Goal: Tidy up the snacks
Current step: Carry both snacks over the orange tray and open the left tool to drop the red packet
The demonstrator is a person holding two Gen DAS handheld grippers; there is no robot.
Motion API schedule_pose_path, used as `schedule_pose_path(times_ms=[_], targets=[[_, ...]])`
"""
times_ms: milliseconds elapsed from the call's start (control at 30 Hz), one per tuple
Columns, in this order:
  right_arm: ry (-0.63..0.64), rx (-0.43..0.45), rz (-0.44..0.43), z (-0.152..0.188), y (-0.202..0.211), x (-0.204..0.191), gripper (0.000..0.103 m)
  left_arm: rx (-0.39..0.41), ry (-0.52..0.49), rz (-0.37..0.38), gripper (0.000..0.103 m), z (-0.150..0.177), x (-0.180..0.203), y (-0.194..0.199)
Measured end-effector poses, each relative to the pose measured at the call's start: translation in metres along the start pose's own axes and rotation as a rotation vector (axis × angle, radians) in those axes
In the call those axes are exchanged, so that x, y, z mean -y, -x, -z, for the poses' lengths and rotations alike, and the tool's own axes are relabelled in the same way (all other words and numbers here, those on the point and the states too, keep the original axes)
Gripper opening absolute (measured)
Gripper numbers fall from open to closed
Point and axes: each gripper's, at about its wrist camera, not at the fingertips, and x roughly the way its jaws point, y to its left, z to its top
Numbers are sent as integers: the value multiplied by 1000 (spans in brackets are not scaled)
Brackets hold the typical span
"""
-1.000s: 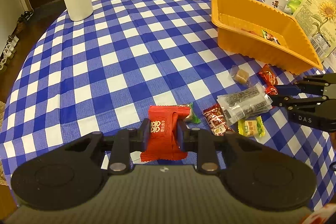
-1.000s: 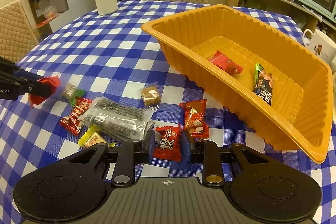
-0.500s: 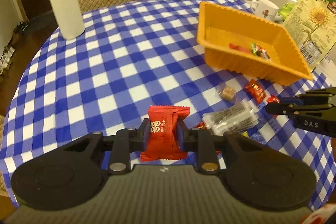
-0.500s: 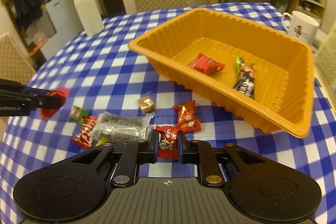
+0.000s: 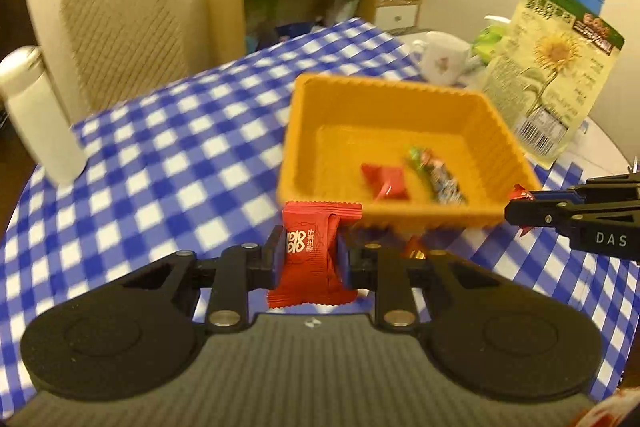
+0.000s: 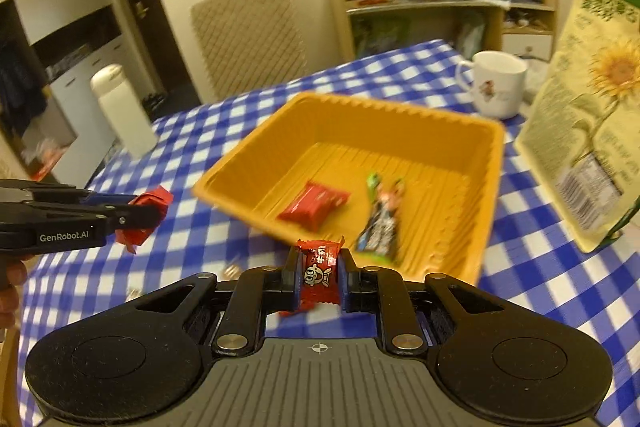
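Above the checked surface [image 5: 168, 163] — both tools loaded. Left tool [image 5: 310, 259] clamps a red packet [image 5: 312, 255]; right tool [image 6: 319, 281] clamps a small red candy [image 6: 319, 277]. Orange tray [image 6: 490, 163] just beyond — two snacks inside.

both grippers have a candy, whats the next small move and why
Probably carry both forward over the orange tray and then open. The left gripper pinches a red packet, the right gripper a small red candy, and both sit short of the tray's near rim.
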Motion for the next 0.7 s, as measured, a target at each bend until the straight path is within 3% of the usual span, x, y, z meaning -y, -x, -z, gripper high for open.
schedule_pose_path(times_ms=[300, 700], targets=[[-87, 34, 84, -22, -5, 31, 18, 28, -83, 36, 24, -47, 22, -42], [-153, 17, 146, -29, -30, 61, 18, -34, -104, 28, 24, -71, 22, -106]])
